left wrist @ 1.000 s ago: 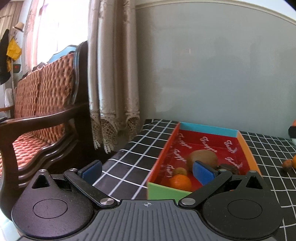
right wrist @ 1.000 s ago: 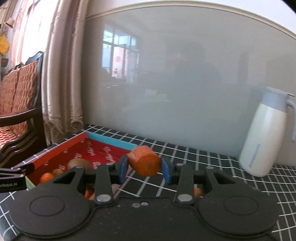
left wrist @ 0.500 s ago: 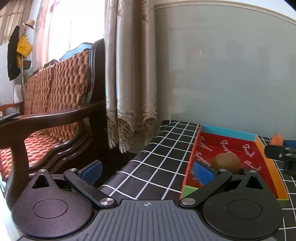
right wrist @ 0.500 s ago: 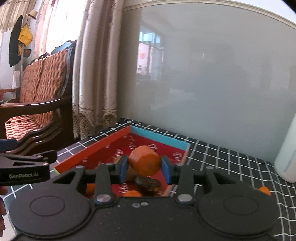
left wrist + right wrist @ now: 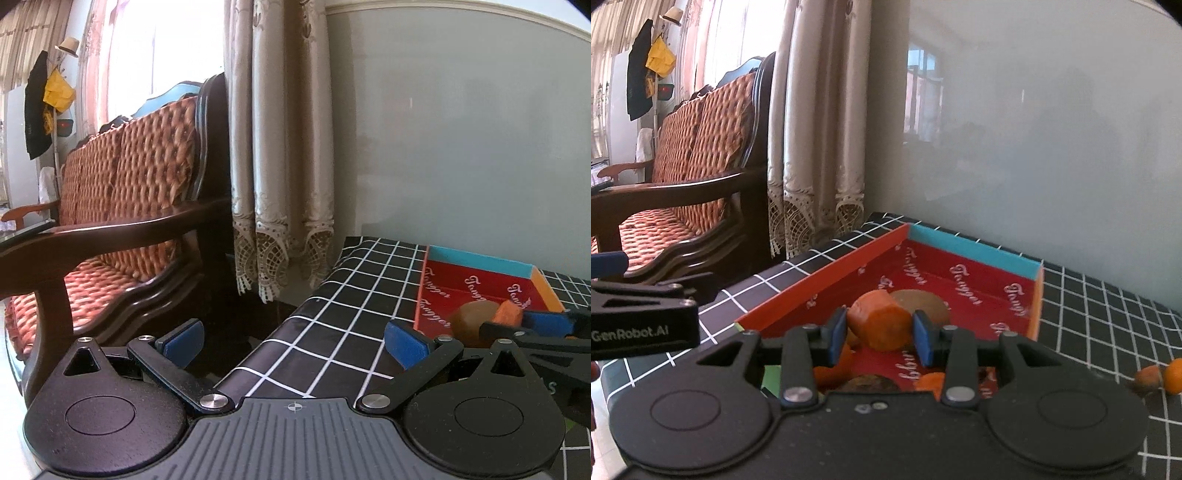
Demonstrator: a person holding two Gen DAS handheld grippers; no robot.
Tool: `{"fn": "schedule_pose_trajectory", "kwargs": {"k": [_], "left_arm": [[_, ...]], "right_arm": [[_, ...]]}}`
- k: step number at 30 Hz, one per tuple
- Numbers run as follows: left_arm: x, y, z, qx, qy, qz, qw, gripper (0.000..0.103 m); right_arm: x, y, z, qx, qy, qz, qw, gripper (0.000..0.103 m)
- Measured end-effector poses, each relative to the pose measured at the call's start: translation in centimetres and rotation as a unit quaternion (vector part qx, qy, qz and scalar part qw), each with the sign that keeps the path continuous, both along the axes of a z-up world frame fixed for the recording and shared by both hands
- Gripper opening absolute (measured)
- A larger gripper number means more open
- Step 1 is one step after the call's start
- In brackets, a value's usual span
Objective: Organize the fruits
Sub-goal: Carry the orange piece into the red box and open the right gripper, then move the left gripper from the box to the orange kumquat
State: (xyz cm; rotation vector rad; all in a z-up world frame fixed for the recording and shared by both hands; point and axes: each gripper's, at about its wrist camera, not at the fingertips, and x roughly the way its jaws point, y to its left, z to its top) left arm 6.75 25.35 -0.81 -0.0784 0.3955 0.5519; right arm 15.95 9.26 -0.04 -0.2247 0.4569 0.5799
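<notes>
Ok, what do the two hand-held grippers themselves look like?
Both look the same: the left hand-held gripper and the right hand-held gripper have matte black bodies, round pivot discs, silver rivets and blue fingers. White "GenRobot.AI" lettering marks the left one's side. No cables or sleeves show.

Behind the orange chunk (image 5: 881, 319) we glimpse only part of a brown fruit (image 5: 929, 301); the right gripper's (image 5: 880, 338) body hides the tray's (image 5: 975, 249) nearer fruits, and the picture's edge cuts an orange fruit (image 5: 1174, 374).

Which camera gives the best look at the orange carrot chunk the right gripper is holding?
The right wrist view: the carrot chunk sits centred and large in the right gripper, its cut face visible. The left wrist view shows only a small orange sliver at the far right edge.
</notes>
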Motion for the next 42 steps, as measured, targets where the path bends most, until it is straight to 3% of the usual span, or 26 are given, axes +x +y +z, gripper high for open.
{"fn": "schedule_pose_trajectory", "kwargs": {"k": [2,3,4,6,9,17,26,36,42], "left_arm": [[-0.1,0.3,0.0,0.0,0.001,0.002,1.0,0.103],[-0.2,0.4,-0.1,0.0,0.002,0.003,1.0,0.103],[-0.2,0.5,-0.1,0.0,0.003,0.003,1.0,0.103],[-0.4,0.7,-0.2,0.001,0.003,0.007,1.0,0.103],[-0.5,1.2,-0.2,-0.005,0.002,0.01,0.9999,0.103],[-0.5,0.3,0.2,-0.008,-0.006,0.002,0.9999,0.103],[0.0,-2.6,0.9,-0.005,-0.017,-0.022,0.9996,0.103],[1.0,-8.6,1.8,0.014,-0.034,-0.076,0.9964,0.103],[1.5,-12.8,2.1,0.027,-0.036,-0.114,0.9924,0.103]], "right_arm": [[0.1,0.5,-0.2,-0.003,0.001,0.001,1.0,0.038],[0.1,0.8,-0.4,-0.009,0.001,0.003,1.0,0.044],[-0.2,1.0,-0.4,-0.013,-0.009,0.0,1.0,0.059],[-0.9,1.2,-0.1,-0.011,-0.04,-0.015,0.999,0.077],[-1.2,0.6,0.7,0.007,-0.045,-0.011,0.999,0.071],[-1.4,-3.1,3.7,0.045,-0.09,-0.053,0.994,0.071],[-1.9,-11.2,6.1,0.071,-0.151,-0.145,0.975,0.071],[-0.4,-24.8,6.3,0.168,-0.107,-0.28,0.939,0.073],[-0.4,-28.2,5.9,0.179,-0.099,-0.304,0.931,0.073]]}}
